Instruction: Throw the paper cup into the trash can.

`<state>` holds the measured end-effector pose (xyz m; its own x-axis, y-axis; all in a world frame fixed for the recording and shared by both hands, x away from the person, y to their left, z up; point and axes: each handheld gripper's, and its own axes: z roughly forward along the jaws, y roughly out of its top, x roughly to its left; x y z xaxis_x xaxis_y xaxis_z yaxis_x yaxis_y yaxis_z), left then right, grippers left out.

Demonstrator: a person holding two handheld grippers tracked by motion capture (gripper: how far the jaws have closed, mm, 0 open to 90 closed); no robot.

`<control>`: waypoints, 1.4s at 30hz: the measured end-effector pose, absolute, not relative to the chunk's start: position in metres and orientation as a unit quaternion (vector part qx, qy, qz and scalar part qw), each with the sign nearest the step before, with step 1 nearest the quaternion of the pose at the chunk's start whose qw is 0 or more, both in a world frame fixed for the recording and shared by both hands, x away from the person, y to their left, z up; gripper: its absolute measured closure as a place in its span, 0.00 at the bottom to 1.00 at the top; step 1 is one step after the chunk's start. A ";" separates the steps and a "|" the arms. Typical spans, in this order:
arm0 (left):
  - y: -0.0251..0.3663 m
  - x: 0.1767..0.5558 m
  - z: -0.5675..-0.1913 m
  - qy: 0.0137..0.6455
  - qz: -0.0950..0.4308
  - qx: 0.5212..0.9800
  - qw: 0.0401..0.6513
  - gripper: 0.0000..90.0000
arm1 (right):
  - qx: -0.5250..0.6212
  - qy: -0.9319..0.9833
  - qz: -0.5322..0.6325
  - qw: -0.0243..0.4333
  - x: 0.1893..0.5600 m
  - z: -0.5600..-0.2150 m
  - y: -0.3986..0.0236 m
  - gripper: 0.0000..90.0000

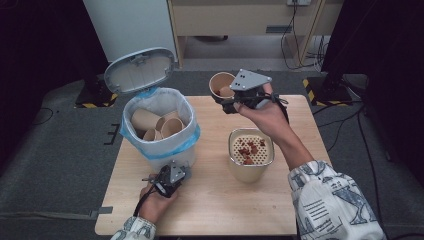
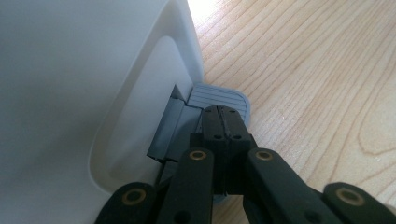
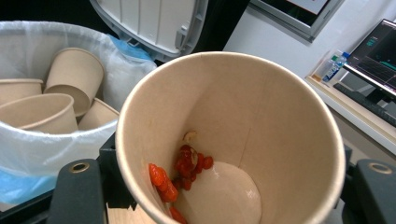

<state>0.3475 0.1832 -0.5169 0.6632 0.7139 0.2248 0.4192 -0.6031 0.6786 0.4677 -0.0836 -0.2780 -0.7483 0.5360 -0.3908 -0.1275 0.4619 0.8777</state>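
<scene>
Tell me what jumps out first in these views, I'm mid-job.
The right claw holds a paper cup above the table's far edge, red scraps stuck inside. Left of it stands the open white bin, empty cups piled in its liner; the left claw, shut, presses the bin's pedal. A strainer tub with red scraps sits at centre.

No word, brand or number can be read anywhere in these pictures. In the right gripper view a small bottle (image 3: pixel 332 68) at about two o'clock carries a blue label, and the monitor (image 3: pixel 376 51) beside it shows teal lines, both too small and blurred to make out.
</scene>
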 end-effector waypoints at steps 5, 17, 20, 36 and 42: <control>0.183 0.348 -0.517 0.329 0.245 0.861 0.300 1.00 | 0.130 0.788 0.510 0.319 0.468 -0.276 -0.076 0.32; 0.184 0.348 -0.517 0.330 0.242 0.861 0.303 1.00 | 0.134 0.789 0.526 0.288 0.475 -0.271 -0.053 0.32; 0.184 0.348 -0.517 0.330 0.242 0.861 0.303 1.00 | 0.133 0.791 0.529 0.278 0.477 -0.271 -0.045 0.32; 0.183 0.347 -0.517 0.330 0.246 0.860 0.301 1.00 | 0.120 0.795 0.541 0.245 0.471 -0.274 -0.008 0.32; 0.183 0.347 -0.517 0.330 0.245 0.861 0.300 1.00 | 0.122 0.793 0.551 0.230 0.471 -0.273 -0.002 0.32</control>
<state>0.3471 0.1831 -0.5170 0.6613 0.7159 0.2241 0.4212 -0.6016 0.6787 0.4708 -0.0017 -0.2733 -0.8649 0.4465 -0.2294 -0.0598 0.3621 0.9302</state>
